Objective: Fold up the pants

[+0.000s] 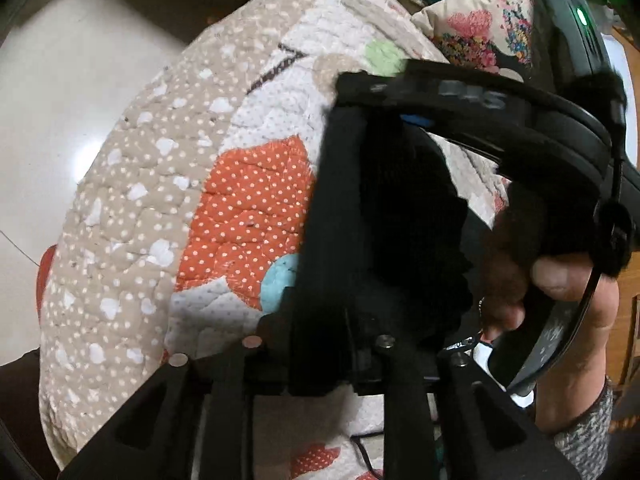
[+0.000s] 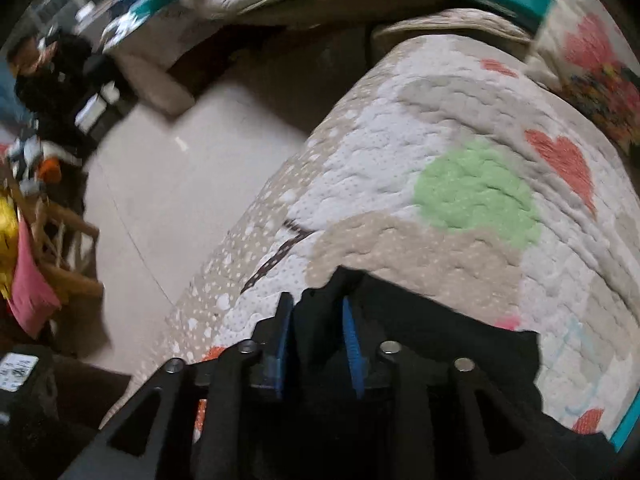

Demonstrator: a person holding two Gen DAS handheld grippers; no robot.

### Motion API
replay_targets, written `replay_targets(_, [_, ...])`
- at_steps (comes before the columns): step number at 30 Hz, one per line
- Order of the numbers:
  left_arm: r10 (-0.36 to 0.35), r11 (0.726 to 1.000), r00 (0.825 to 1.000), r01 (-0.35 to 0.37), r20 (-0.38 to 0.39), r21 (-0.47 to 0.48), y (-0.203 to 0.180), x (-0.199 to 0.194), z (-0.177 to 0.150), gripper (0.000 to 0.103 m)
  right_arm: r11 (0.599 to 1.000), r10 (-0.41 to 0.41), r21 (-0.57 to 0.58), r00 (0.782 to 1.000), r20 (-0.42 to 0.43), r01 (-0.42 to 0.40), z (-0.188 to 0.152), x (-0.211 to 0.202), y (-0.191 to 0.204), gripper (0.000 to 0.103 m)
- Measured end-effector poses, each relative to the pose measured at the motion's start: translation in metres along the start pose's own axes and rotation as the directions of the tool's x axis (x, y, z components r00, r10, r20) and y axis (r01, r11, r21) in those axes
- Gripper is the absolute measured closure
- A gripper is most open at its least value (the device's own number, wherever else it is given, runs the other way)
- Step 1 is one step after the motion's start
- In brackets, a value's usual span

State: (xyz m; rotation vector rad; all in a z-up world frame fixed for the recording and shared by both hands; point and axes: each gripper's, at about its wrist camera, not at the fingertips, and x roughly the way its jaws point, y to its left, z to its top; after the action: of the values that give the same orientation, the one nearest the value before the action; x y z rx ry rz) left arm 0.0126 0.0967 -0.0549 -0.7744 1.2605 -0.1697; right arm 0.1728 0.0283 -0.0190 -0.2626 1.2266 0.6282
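Observation:
The black pants (image 1: 352, 216) hang bunched in front of the left wrist camera, over a patchwork quilt (image 1: 168, 184). My left gripper (image 1: 320, 356) is shut on the pants; the cloth hides its fingertips. The other gripper's black body (image 1: 560, 132) and the hand holding it (image 1: 560, 280) are close on the right. In the right wrist view my right gripper (image 2: 318, 336) with blue pads (image 2: 352, 336) is shut on a fold of the black pants (image 2: 420, 340), which lie over the quilt (image 2: 460, 128).
The quilt covers a bed whose left edge drops to a pale tiled floor (image 2: 172, 168). A floral pillow (image 1: 492, 28) lies at the bed's far end. Clutter and a wooden rack (image 2: 52, 240) stand across the floor at left.

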Motion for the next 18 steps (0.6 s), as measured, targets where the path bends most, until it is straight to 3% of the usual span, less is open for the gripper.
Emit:
replay_targets(2, [-0.013,1.0,0.999,0.013,0.033,-0.005,0.006,-0.015,-0.001,0.073,0.997,-0.004,0.077,0.996,0.094,-0.003,-0.001,-0.031,-0.021,0.051])
replay_targets(5, [-0.008,1.0,0.994,0.008,0.108,-0.002,0.01,-0.038,0.005,0.073,0.972,-0.004,0.229,0.977,0.213,-0.046,-0.019,-0.078,-0.061,0.05])
replay_targets(7, [0.006,1.0,0.986,-0.006,0.169,0.004,0.011,-0.052,0.007,0.072,0.954,-0.04,0.296,0.968,0.248,-0.036,-0.041,-0.098,-0.08,0.05])
replay_targets(10, [0.033,0.998,0.975,-0.042,0.22,0.035,0.005,-0.052,0.013,0.069,0.946,-0.102,0.323,0.962,0.252,0.016,-0.087,-0.114,-0.09,0.053])
replay_targets(11, [0.038,0.998,0.974,-0.049,0.224,0.046,0.004,-0.05,0.013,0.069,0.946,-0.098,0.323,0.964,0.249,0.013,-0.096,-0.114,-0.089,0.061])
replay_targets(12, [0.042,0.997,0.974,-0.057,0.223,0.06,-0.002,-0.044,0.011,0.069,0.946,-0.084,0.324,0.965,0.248,-0.001,-0.107,-0.114,-0.087,0.067])
replay_targets(16, [0.089,0.985,0.978,-0.115,0.19,0.127,-0.032,-0.008,0.015,0.068,0.936,0.032,0.327,0.956,0.291,-0.131,-0.143,-0.099,-0.068,0.069])
replay_targets(18, [0.147,0.971,0.975,-0.175,0.169,0.165,-0.039,0.01,0.013,0.066,0.932,0.054,0.335,0.966,0.254,-0.14,-0.146,-0.079,-0.059,0.068])
